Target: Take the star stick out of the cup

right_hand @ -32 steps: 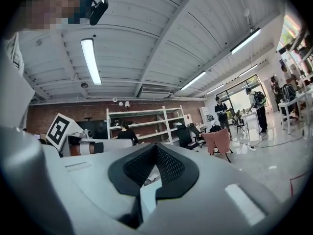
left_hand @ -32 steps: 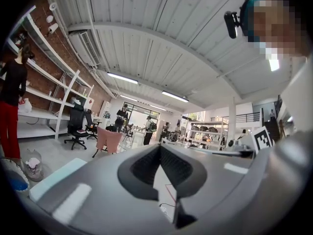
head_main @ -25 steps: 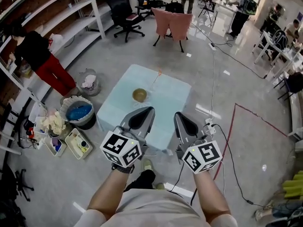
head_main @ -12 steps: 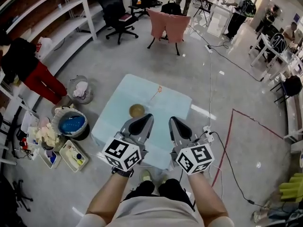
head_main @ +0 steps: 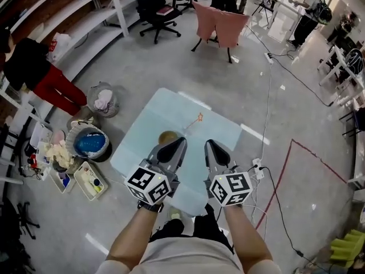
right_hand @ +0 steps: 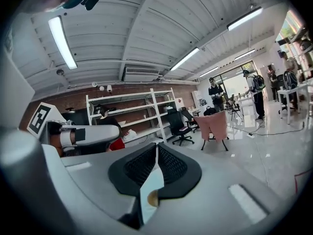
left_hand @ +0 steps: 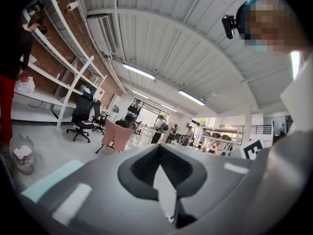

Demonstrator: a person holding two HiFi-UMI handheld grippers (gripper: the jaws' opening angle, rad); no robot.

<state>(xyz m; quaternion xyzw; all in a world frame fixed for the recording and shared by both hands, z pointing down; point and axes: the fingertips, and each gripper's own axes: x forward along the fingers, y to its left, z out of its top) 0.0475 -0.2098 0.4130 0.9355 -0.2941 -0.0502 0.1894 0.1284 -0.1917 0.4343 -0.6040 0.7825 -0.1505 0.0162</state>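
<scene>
There is one table (head_main: 148,124), one cup (head_main: 168,137), one star stick (head_main: 199,117) and two grippers. The table top is square, smooth and pale blue. The cup is round and brown-gold, and it sits near the middle of the table. The stick is thin, with a small orange star at its top end. The star is at 2 o'clock from the cup, and the stick slants down toward the cup's rim, but it is too small for me to tell if its low end is inside. The left gripper (head_main: 178,142) has its grey tip just by the cup, at the cup's 4 o'clock. The right gripper (head_main: 209,144) is beside it, and the star is at 11 o'clock from its tip, apart from it. Both grippers have their two fingers pressed together at the tips, with nothing in them. The finger pads (right_hand: 142,168) are black and bumpy like a net. Each gripper carries a white cube (head_main: 148,184) with black square marks.
</scene>
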